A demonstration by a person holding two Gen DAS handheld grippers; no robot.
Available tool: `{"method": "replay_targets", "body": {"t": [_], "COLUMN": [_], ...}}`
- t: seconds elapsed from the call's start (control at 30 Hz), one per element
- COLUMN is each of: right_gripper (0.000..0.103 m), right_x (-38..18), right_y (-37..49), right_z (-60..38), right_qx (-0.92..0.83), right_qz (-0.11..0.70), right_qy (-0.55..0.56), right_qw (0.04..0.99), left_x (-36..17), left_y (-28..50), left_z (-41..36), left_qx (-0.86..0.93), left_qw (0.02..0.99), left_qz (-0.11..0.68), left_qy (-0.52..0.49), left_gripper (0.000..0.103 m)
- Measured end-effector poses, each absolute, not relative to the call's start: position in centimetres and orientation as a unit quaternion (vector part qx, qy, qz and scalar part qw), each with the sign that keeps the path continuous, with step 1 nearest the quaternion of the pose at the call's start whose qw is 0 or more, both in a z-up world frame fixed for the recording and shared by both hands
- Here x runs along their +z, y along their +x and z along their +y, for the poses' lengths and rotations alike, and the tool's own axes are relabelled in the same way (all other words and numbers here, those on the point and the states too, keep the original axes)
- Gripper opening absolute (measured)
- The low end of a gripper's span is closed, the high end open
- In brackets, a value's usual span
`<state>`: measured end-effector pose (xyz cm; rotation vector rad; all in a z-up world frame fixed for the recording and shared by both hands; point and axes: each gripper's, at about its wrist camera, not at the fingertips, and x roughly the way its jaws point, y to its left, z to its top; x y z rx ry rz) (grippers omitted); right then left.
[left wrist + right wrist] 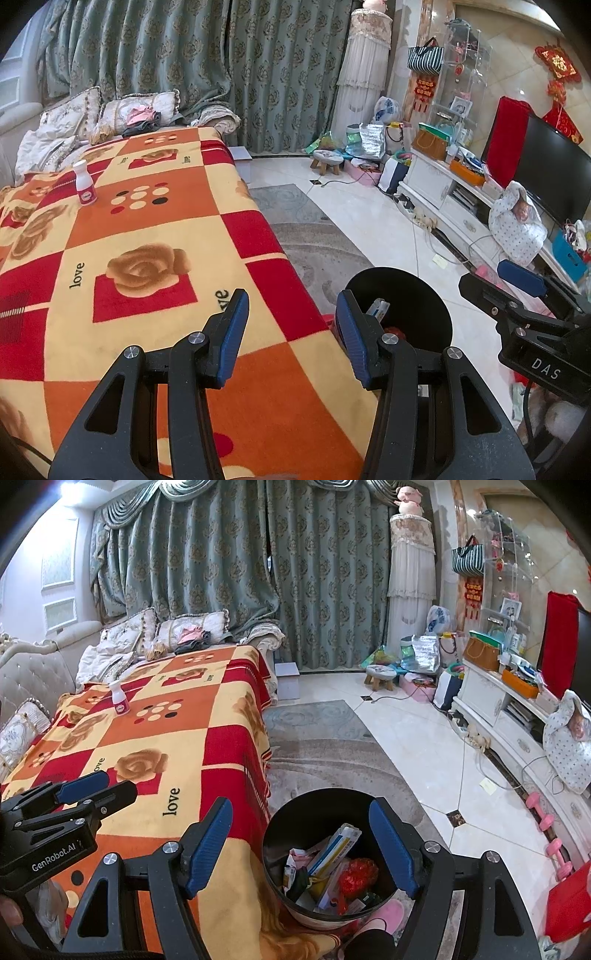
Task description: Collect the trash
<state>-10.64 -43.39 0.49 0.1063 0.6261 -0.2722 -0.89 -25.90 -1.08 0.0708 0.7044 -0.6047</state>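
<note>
Both grippers empty: left gripper (291,332) spread wide, right gripper (301,843) spread over the black round trash bin (295,812). The small white plastic bottle (84,183) stands upright, upper left on the checked blanket (147,236). Best reach across and pinch mid-body.

Both grippers held side by side, jaws spread

The left gripper (291,332) and right gripper (301,843) both point forward with blue-padded fingers (232,332) wide apart and nothing between them; each shows at the edge of the other's view.
</note>
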Motion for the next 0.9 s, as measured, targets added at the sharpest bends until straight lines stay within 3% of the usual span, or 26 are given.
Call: {"method": "replay_targets", "body": {"t": [0.9], "right_gripper": [0.075], "right_x": [0.39], "right_y": [-10.6], "right_z": [-43.63], "right_qx": [-0.134], "right_qz": [0.31], "right_qy": [0.053], "right_qw": [0.94], "left_x": [-1.32], "left_y": [-1.14], "left_z": [-26.25], "left_qx": [-0.293], "left_qw": [0.892], "left_qz": [0.343], "left_qy": [0.035], "left_gripper": [0.048]}}
